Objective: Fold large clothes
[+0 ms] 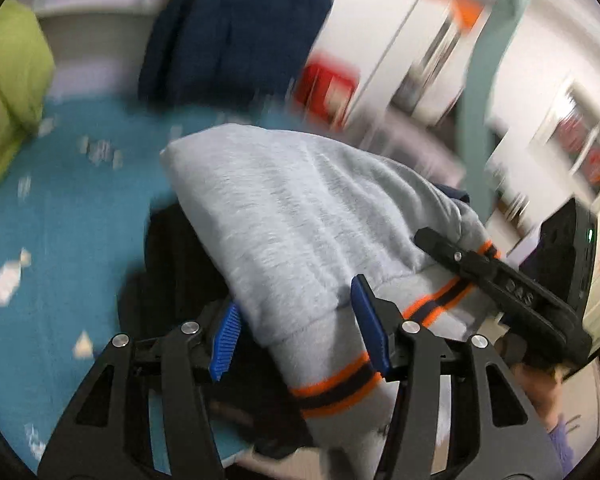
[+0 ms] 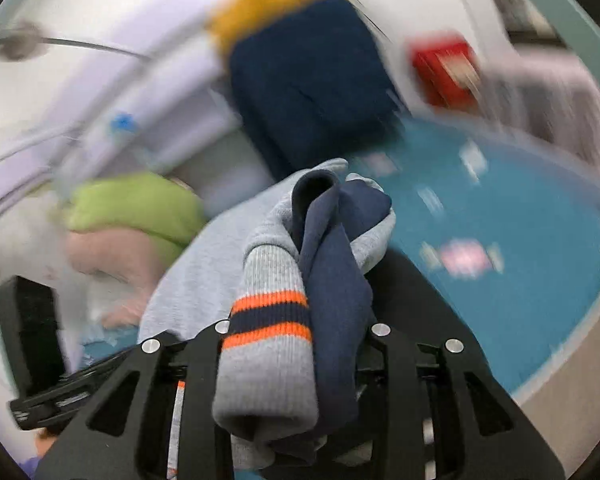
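Observation:
A grey sweatshirt (image 1: 300,216) with orange and navy striped hem lies bunched over dark clothing on a blue bed cover (image 1: 60,240). My left gripper (image 1: 296,332) stands with its blue pads wide apart on either side of the grey hem; the cloth passes between them untouched by the right pad. My right gripper (image 2: 300,336) is shut on a bundle of the sweatshirt's striped cuff (image 2: 268,320) and navy lining (image 2: 336,264). The right gripper also shows in the left wrist view (image 1: 500,280) at the sweatshirt's right edge. Both views are motion-blurred.
A navy and mustard garment (image 1: 236,32) hangs at the bed's far side. A green pillow (image 1: 12,92) lies at the left. A red box (image 1: 328,88) and white cupboards (image 1: 420,52) stand beyond the bed. A teal post (image 1: 484,80) rises at right.

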`<state>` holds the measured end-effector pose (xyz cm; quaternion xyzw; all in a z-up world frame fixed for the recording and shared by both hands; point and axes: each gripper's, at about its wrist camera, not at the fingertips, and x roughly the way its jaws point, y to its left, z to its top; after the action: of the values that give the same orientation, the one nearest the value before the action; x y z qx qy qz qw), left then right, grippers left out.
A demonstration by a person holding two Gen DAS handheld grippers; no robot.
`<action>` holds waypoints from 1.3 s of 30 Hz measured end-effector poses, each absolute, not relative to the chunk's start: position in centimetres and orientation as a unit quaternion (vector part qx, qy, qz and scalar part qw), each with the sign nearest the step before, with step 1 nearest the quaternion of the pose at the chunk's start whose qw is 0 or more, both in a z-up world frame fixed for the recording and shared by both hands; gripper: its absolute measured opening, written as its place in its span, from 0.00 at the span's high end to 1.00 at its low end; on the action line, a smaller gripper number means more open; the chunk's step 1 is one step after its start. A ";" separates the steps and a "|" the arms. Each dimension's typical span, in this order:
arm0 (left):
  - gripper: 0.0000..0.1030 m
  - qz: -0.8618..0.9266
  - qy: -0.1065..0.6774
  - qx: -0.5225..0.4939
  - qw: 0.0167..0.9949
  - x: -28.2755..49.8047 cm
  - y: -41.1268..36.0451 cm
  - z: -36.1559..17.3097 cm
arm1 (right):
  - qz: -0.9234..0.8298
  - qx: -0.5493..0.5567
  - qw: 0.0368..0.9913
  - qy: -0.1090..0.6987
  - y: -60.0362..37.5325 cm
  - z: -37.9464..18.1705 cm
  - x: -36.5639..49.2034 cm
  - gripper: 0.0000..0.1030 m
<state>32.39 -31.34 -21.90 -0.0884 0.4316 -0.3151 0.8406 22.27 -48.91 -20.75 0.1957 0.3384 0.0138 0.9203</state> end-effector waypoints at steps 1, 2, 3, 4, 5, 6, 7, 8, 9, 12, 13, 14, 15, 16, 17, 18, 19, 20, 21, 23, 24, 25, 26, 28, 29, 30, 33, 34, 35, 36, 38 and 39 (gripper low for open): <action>0.48 -0.311 0.442 -0.074 0.838 32.2 -32.1 -22.9 | -0.025 0.205 0.896 0.394 -50.2 -24.8 22.7 0.71; 0.48 -0.303 0.452 -0.050 0.838 31.9 -33.1 -24.4 | -0.040 0.218 0.887 0.405 -50.9 -26.9 22.5 0.70; 0.49 -0.305 0.454 -0.037 0.836 31.4 -33.8 -25.3 | -0.037 0.245 0.888 0.387 -51.7 -28.3 21.7 0.68; 0.49 -0.314 0.441 -0.035 0.840 30.9 -34.0 -25.4 | -0.035 0.274 0.888 0.369 -52.8 -28.6 20.8 0.67; 0.49 -0.321 0.431 -0.030 0.843 30.5 -34.1 -25.3 | -0.036 0.290 0.885 0.362 -53.2 -28.9 20.5 0.66; 0.49 -0.323 0.427 -0.027 0.844 30.5 -34.2 -25.4 | -0.036 0.285 0.887 0.362 -53.3 -28.8 20.3 0.66; 0.49 -0.324 0.431 -0.036 0.841 30.8 -34.2 -25.3 | -0.037 0.273 0.890 0.363 -53.3 -28.7 20.3 0.66; 0.48 -0.326 0.435 -0.049 0.838 31.4 -33.7 -25.5 | -0.038 0.262 0.894 0.363 -53.2 -28.3 20.3 0.66; 0.48 -0.327 0.438 -0.063 0.835 31.6 -33.3 -25.5 | -0.037 0.261 0.894 0.363 -53.4 -28.0 20.4 0.66; 0.43 -0.336 0.424 -0.081 0.838 31.0 -31.2 -24.8 | -0.041 0.265 0.892 0.364 -53.7 -27.5 20.9 0.61; 0.43 -0.339 0.414 -0.086 0.840 30.9 -30.6 -24.2 | -0.048 0.265 0.890 0.367 -54.1 -27.2 21.0 0.54; 0.41 -0.341 0.405 -0.089 0.844 30.1 -29.8 -23.4 | -0.055 0.272 0.886 0.371 -54.6 -26.8 20.9 0.52; 0.40 -0.338 0.391 -0.090 0.851 30.0 -28.9 -22.4 | -0.061 0.285 0.882 0.370 -55.2 -26.2 20.3 0.52; 0.37 -0.335 0.383 -0.091 0.856 29.7 -28.3 -21.6 | -0.062 0.292 0.882 0.365 -55.5 -25.7 20.1 0.52; 0.30 -0.333 0.372 -0.096 0.861 30.0 -27.5 -20.6 | -0.073 0.294 0.883 0.359 -55.9 -25.0 19.3 0.50; 0.27 -0.333 0.363 -0.096 0.865 30.2 -27.0 -19.7 | -0.086 0.288 0.883 0.360 -56.2 -24.4 18.8 0.46; 0.23 -0.337 0.355 -0.089 0.867 30.8 -27.1 -18.8 | -0.093 0.280 0.885 0.360 -56.3 -23.8 18.5 0.45; 0.23 -0.342 0.350 -0.080 0.868 31.3 -27.4 -18.0 | -0.103 0.256 0.892 0.358 -56.0 -22.8 17.9 0.45; 0.23 -0.350 0.345 -0.069 0.868 31.9 -27.8 -17.3 | -0.117 0.229 0.898 0.358 -55.6 -22.0 17.4 0.43; 0.23 -0.365 0.347 -0.054 0.862 33.1 -28.8 -16.3 | -0.147 0.166 0.908 0.354 -54.7 -20.8 16.8 0.42; 0.22 -0.374 0.351 -0.052 0.857 33.6 -29.3 -16.1 | -0.172 0.133 0.912 0.347 -54.0 -20.1 16.3 0.41; 0.22 -0.389 0.362 -0.048 0.846 34.6 -30.0 -16.0 | -0.181 0.117 0.914 0.343 -53.6 -19.8 16.0 0.41; 0.21 -0.394 0.368 -0.038 0.841 35.2 -30.7 -16.0 | -0.176 0.111 0.918 0.338 -53.0 -19.4 15.6 0.41; 0.21 -0.401 0.378 -0.019 0.835 36.3 -31.9 -16.2 | -0.134 0.123 0.926 0.330 -51.8 -19.1 15.3 0.49; 0.21 -0.404 0.384 -0.007 0.830 37.0 -32.6 -16.6 | -0.096 0.126 0.928 0.337 -50.7 -19.2 15.6 0.56; 0.21 -0.400 0.390 -0.004 0.829 37.6 -33.0 -17.0 | -0.065 0.132 0.926 0.347 -49.8 -19.6 16.1 0.71; 0.20 -0.387 0.412 0.038 0.824 39.2 -34.8 -18.8 | -0.020 0.136 0.909 0.394 -48.3 -22.0 18.6 0.95; 0.20 -0.374 0.418 0.064 0.825 39.9 -35.5 -19.7 | -0.033 0.125 0.903 0.411 -48.3 -23.3 19.5 0.96; 0.20 -0.364 0.427 0.082 0.824 40.4 -36.0 -20.3 | -0.043 0.125 0.896 0.424 -48.7 -24.5 20.4 1.00; 0.21 -0.354 0.435 0.098 0.822 41.2 -36.5 -21.1 | -0.042 0.146 0.890 0.431 -49.7 -25.7 21.2 1.00; 0.21 -0.348 0.446 0.104 0.818 42.3 -36.6 -22.2 | -0.034 0.187 0.882 0.430 -51.5 -26.6 22.4 1.00; 0.20 -0.349 0.452 0.096 0.815 43.0 -36.6 -22.6 | -0.036 0.191 0.882 0.429 -52.0 -26.6 23.0 1.00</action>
<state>43.02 -36.60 -22.64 0.0960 0.4520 -0.3489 0.8153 23.02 -51.98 -26.64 0.1912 0.4290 -0.0360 0.8821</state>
